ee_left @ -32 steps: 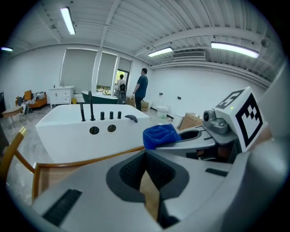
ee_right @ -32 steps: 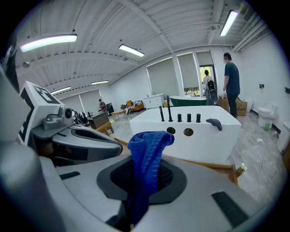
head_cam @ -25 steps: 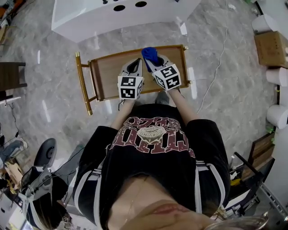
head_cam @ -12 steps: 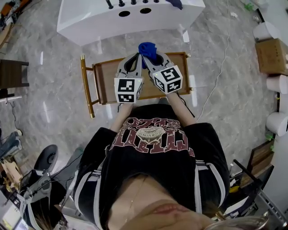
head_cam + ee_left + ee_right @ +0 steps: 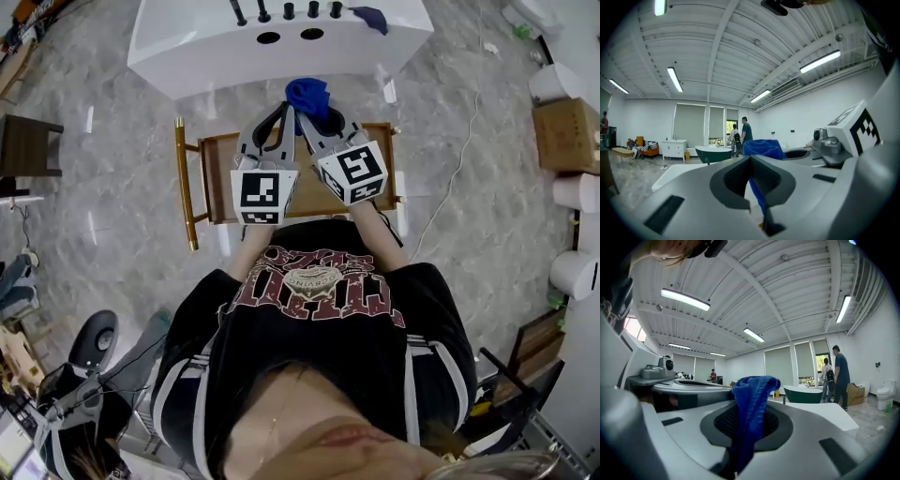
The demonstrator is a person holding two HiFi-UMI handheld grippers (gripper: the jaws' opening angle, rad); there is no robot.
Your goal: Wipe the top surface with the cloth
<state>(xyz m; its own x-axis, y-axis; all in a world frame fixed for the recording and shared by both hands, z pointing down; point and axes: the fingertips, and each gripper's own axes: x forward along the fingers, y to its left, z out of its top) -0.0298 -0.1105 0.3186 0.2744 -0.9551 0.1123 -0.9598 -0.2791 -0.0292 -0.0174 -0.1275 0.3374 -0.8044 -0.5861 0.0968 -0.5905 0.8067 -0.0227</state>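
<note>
The blue cloth (image 5: 751, 397) hangs pinched in the closed jaws of the right gripper (image 5: 306, 122), held above the far edge of the wooden tabletop (image 5: 220, 169), with the left gripper (image 5: 750, 161) just beside it, its jaws together on nothing.

This is a big open hall set up like a bathroom showroom or test lab. Well ahead of the left claw (image 5: 750, 161) stand a green bathtub (image 5: 710, 152) and a white cabinet (image 5: 674, 148). Far to the right of the right claw (image 5: 749, 413) stands a toilet (image 5: 884, 398). The ribbed ceiling (image 5: 717, 47) carries strip lights (image 5: 675, 78), and the marble floor (image 5: 112, 169) is grey.
</note>
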